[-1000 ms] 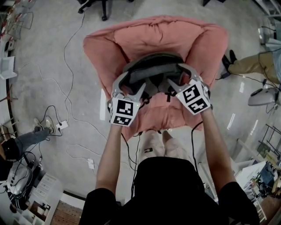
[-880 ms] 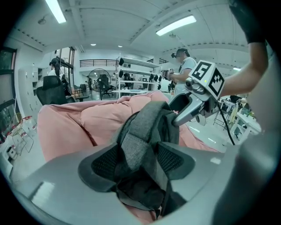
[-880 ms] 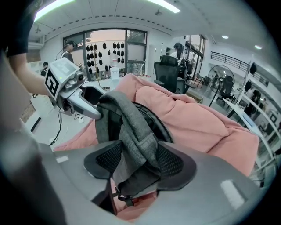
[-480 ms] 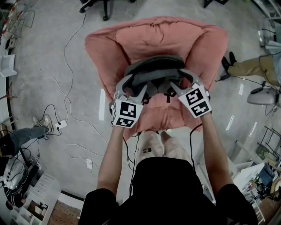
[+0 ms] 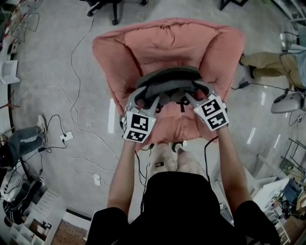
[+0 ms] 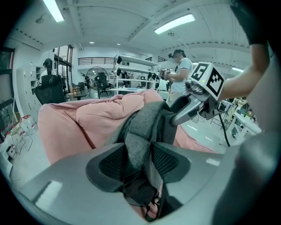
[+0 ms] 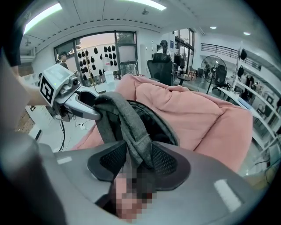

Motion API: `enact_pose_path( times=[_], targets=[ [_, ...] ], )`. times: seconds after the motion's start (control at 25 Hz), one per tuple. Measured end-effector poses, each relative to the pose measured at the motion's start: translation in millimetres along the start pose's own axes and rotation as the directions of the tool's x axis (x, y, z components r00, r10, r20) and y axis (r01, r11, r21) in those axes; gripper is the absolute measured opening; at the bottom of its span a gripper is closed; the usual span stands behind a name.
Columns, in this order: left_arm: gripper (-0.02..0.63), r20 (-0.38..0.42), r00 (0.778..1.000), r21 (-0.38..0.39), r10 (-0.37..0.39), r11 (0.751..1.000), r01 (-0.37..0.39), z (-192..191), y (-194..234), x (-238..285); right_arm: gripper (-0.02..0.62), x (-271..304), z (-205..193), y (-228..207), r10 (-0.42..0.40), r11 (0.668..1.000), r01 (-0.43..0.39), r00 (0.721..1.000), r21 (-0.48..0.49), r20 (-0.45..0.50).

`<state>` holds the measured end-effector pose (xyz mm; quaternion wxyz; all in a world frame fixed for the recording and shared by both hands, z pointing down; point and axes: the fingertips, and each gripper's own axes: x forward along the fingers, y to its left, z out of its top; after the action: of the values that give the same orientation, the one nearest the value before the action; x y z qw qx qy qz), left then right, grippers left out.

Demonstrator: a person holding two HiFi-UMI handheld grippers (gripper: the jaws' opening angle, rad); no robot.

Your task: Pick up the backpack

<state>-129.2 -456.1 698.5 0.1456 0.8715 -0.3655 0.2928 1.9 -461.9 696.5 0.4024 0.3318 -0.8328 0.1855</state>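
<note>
A grey backpack [image 5: 167, 79] lies on a pink beanbag chair [image 5: 162, 43]. Both grippers reach its near edge from my side. My left gripper [image 5: 143, 98] is at the backpack's left end. In the left gripper view a fold of grey fabric [image 6: 140, 127] fills the gap of my left gripper [image 6: 139, 160] and touches both pads. My right gripper [image 5: 193, 93] is at the right end. A grey strap [image 7: 131, 127] stands between the pads of my right gripper [image 7: 139, 160] in its own view. Both pairs of jaws have just been closing with this fabric between them.
An office chair [image 5: 107, 5] stands beyond the beanbag. Cables [image 5: 81, 129] and a power strip [image 5: 67, 136] lie on the concrete floor at left. A person's legs [image 5: 267, 72] reach in at right, another leg [image 5: 24, 143] at left. Shelving fills the lower corners.
Both grippers have moved a little forward onto the backpack's near edge. Their jaws have narrowed around the grey fabric. The legs at right have shifted.
</note>
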Motion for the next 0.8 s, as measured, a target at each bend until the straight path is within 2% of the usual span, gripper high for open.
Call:
enact_pose_path(
  times=[0.24, 0.48, 0.8],
  targets=[
    [0.170, 0.009, 1.000, -0.012, -0.020, 1.000, 0.020, 1.5, -23.3, -15.2, 0.169, -19.1, -14.9, 12.9, 0.025, 1.000, -0.025, 1.000, -0.004, -0.002],
    [0.156, -0.022, 0.999, -0.083, -0.027, 0.996, 0.026, -6.1, -43.6, -26.7, 0.155, -32.6, -29.9, 27.1, 0.004, 0.998, -0.005, 1.000, 0.059, 0.018],
    [0.143, -0.013, 1.000, -0.046, 0.003, 0.999, -0.003, 0.4, -74.0, -45.3, 0.143, -62.3, -45.3, 38.2, -0.012, 0.996, 0.005, 0.997, 0.093, 0.074]
  ],
)
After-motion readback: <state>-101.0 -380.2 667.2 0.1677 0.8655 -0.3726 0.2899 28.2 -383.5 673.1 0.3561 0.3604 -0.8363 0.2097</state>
